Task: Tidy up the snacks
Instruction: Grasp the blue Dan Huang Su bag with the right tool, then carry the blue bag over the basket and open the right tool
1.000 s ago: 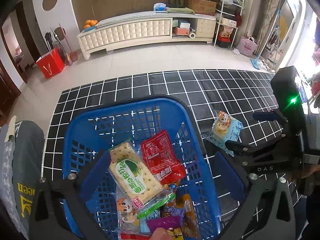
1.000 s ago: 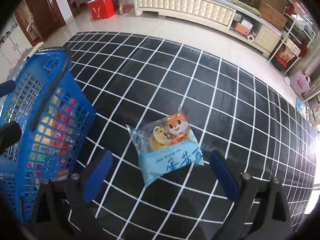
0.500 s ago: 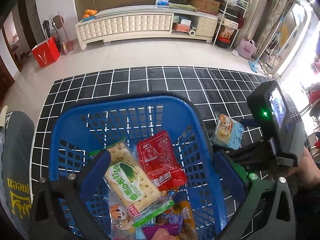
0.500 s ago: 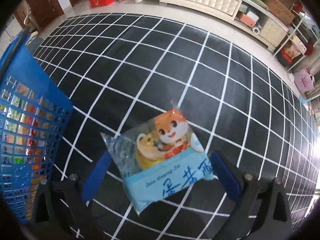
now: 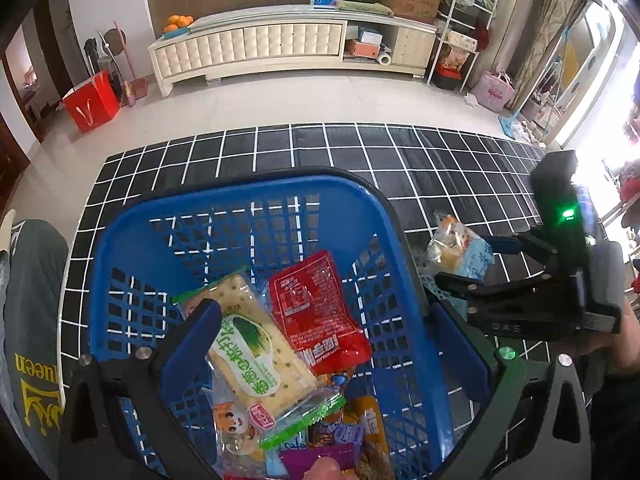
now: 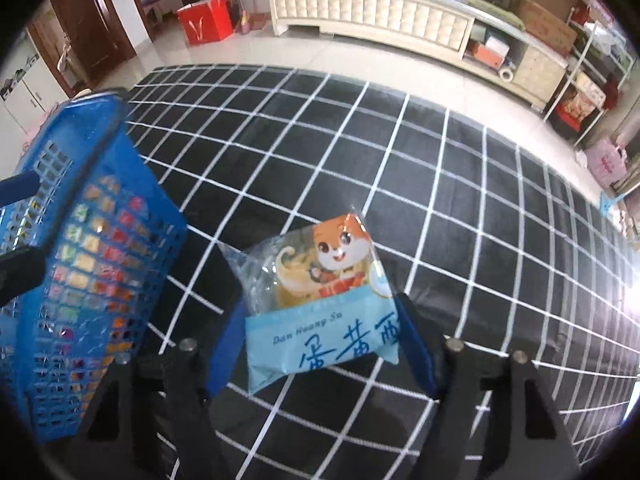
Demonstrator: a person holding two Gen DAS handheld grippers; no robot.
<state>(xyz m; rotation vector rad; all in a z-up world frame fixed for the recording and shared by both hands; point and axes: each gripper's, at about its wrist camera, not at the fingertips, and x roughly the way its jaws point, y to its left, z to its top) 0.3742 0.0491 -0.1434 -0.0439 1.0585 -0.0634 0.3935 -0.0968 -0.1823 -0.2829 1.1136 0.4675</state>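
Between the right gripper (image 6: pixel 320 344) fingers sits the blue egg-yolk pastry packet (image 6: pixel 320 300); the jaws have just been closing and both blue pads now look to touch its sides, packet seemingly lifted off the checked mat (image 6: pixel 400 160), though contact there is hard to tell. Grip is on the lower edge only, so best squeeze gently, keep the packet level, then carry it left over the rim of the blue basket (image 6: pixel 92 232) before letting go. Left gripper (image 5: pixel 324 344) hovers over the basket with fingers wide apart, holding nothing; below it lie the scallion cracker pack (image 5: pixel 256 356), red sachet (image 5: pixel 316 312) and more snacks. Black mat with white grid covers pale tiled floor. Farther back: red paper bag (image 5: pixel 94 100), long cream TV cabinet (image 5: pixel 280 44), oranges (image 5: pixel 178 22), wire shelf rack (image 5: pixel 460 36).
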